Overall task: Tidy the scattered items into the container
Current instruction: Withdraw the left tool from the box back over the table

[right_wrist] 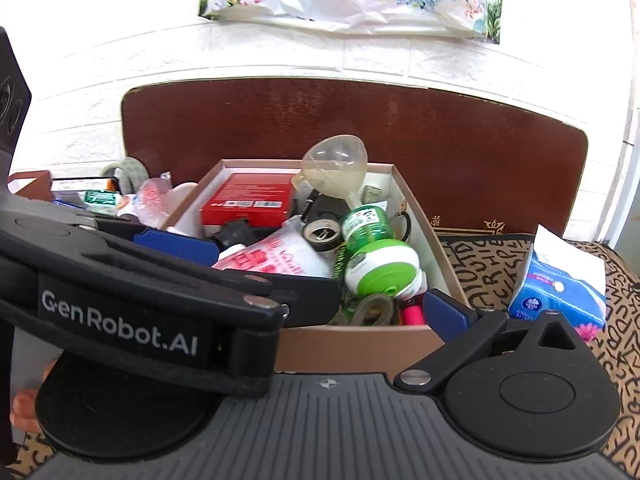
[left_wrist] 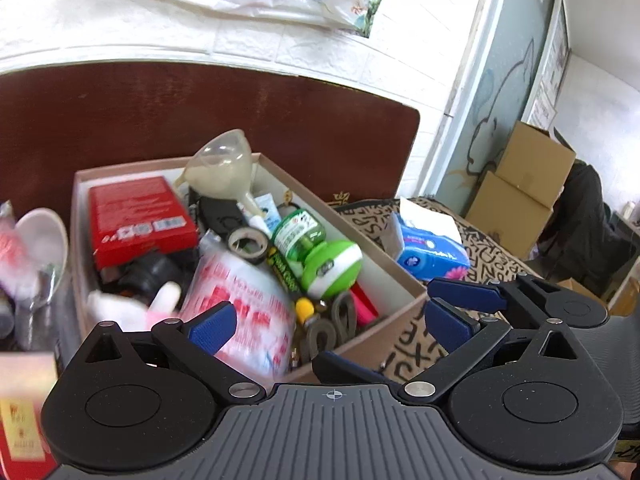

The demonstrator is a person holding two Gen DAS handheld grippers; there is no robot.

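Both the left gripper [left_wrist: 332, 320] and right gripper [right_wrist: 400, 304] hang spread at the crammed box's [left_wrist: 400, 300] six o'clock, gripping nothing.

box [right_wrist: 352, 344]: matt cardboard; funnel [right_wrist: 336, 164]: translucent plastic; headboard [right_wrist: 440, 152]: glossy wood

Both of your wrist cameras look down and forward at the cardboard box [left_wrist: 400, 304] [right_wrist: 360, 344] from its near side — close enough that it fills the middle of each view. Your left wrist view sits off the box's near left corner, angled rightward, so the box runs diagonally away. Your right wrist view faces the box squarely toward the wall behind it. Both share the box's contents, the brown board [left_wrist: 200, 120] [right_wrist: 440, 140] behind it and the blue tissue pack [left_wrist: 432, 252] [right_wrist: 560, 292] to its right.
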